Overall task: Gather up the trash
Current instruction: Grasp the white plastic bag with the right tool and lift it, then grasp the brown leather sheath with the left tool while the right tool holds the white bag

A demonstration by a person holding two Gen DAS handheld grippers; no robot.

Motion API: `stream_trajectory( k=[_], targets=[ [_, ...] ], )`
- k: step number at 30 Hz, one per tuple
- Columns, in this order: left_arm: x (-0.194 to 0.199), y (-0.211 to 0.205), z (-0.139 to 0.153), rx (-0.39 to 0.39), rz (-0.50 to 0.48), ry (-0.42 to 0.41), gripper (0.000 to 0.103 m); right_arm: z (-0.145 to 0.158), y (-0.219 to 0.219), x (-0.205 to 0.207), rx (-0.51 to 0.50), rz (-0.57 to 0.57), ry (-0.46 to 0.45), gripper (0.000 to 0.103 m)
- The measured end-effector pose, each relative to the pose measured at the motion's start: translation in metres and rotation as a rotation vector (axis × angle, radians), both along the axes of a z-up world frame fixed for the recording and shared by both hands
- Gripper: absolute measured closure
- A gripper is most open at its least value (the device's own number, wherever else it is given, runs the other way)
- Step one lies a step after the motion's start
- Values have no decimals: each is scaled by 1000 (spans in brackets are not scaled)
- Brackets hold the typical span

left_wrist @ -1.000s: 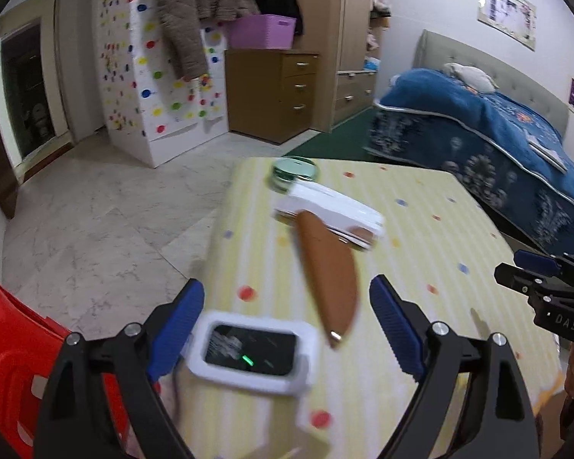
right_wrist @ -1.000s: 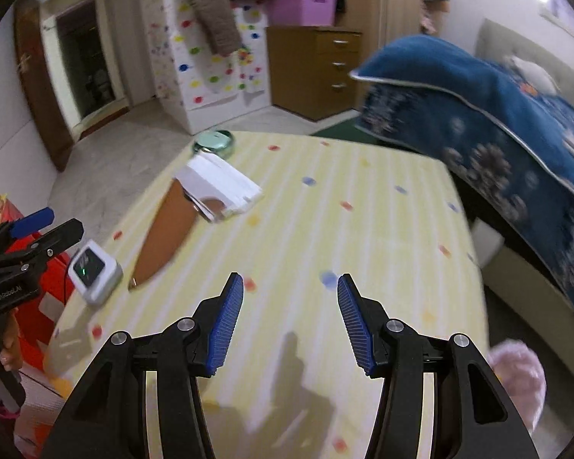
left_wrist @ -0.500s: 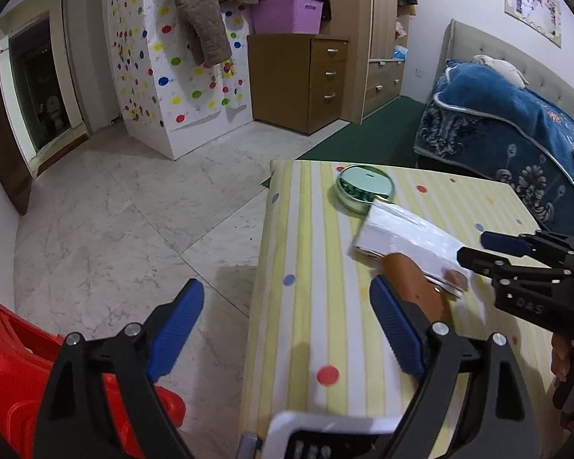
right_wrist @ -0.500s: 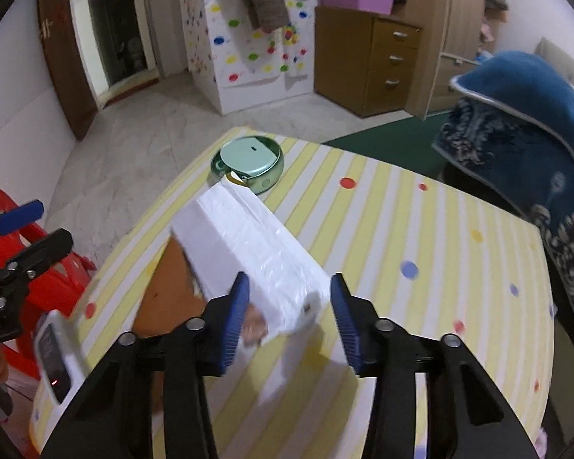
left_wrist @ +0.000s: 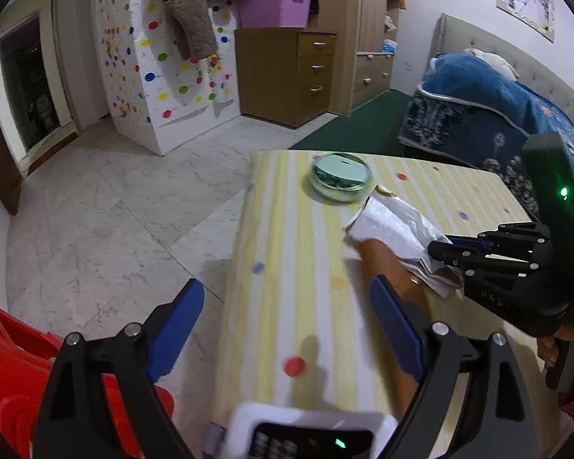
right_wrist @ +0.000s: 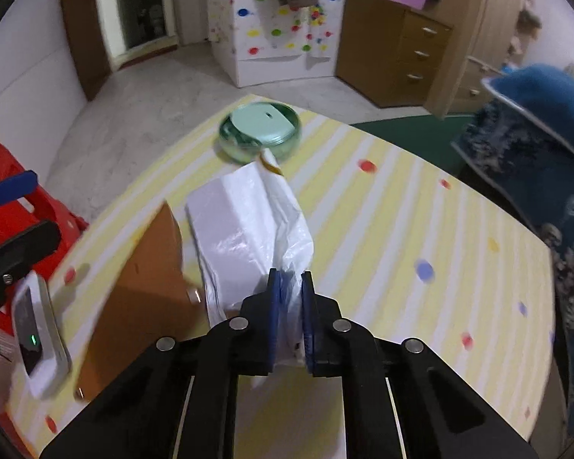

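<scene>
A crumpled white plastic bag (right_wrist: 248, 222) lies on the yellow striped table (right_wrist: 401, 229), partly over a flat brown case (right_wrist: 141, 279). My right gripper (right_wrist: 290, 279) is closing on the bag's near end, and the blue pads pinch the plastic between them. The left wrist view shows the same bag (left_wrist: 394, 225) with the right gripper (left_wrist: 440, 246) at its right end. My left gripper (left_wrist: 287, 321) hangs wide open over the table's left edge with nothing between its fingers. The brown case (left_wrist: 394, 267) sits just behind its right finger.
A round green tin (right_wrist: 260, 130) stands at the table's far corner behind the bag. A white device with a green light (right_wrist: 38, 336) lies near the left front edge. A red plastic stool (left_wrist: 4, 375) stands left of the table, and a bed with a blue blanket (left_wrist: 478, 107) is on the right.
My right gripper came forward and down onto the white bag and its jaws drew together on the plastic. My left gripper shifted left toward the table edge and stayed open.
</scene>
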State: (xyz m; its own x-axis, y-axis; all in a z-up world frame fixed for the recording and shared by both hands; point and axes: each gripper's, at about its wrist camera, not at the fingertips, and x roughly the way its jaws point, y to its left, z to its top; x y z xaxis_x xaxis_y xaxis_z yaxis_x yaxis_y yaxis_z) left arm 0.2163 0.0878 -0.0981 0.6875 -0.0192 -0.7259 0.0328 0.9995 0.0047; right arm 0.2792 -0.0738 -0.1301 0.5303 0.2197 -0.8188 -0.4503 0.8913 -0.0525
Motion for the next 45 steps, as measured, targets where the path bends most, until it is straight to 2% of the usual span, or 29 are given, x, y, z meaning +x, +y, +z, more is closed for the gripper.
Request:
stream_trajectory(
  k=[3,7,12,17,20,22,24,29,36,40,42,44,45],
  targets=[
    [-14,-18,-2,-17,-64,10,17,0,-25,-16,16,-75,10,93],
    [-19,-46,-9,-2,-137,39,19,-1,-61,-36,28,-178,20,93],
    [-13,-64,-16,19,-139,69,20,-3,-109,-73,31,-302,23,93],
    [6,-79,-34,53,-116,163,23,-4,-148,-110,40,-390,35,92],
    [12,-87,-42,72,-120,187,30,-4,-170,-135,72,-429,52,92],
    [12,-92,-41,73,-130,181,43,-5,-176,-146,74,-444,55,92],
    [8,-99,-40,77,-151,173,51,-6,-184,-160,82,-459,56,91],
    [-21,-125,-42,75,-252,142,51,-6,-198,-187,93,-507,53,91],
    [-92,-173,-43,68,-419,127,51,-6,-198,-210,99,-503,66,88],
    [-110,-189,-42,63,-442,136,47,-2,-201,-221,126,-489,61,85],
    [-118,-190,-35,61,-437,118,39,6,-203,-230,157,-472,36,73],
    [-122,-187,-28,52,-427,100,35,14,-206,-239,172,-457,10,64],
    [-125,-185,-25,46,-421,92,33,17,-206,-242,177,-452,1,62]
  ],
)
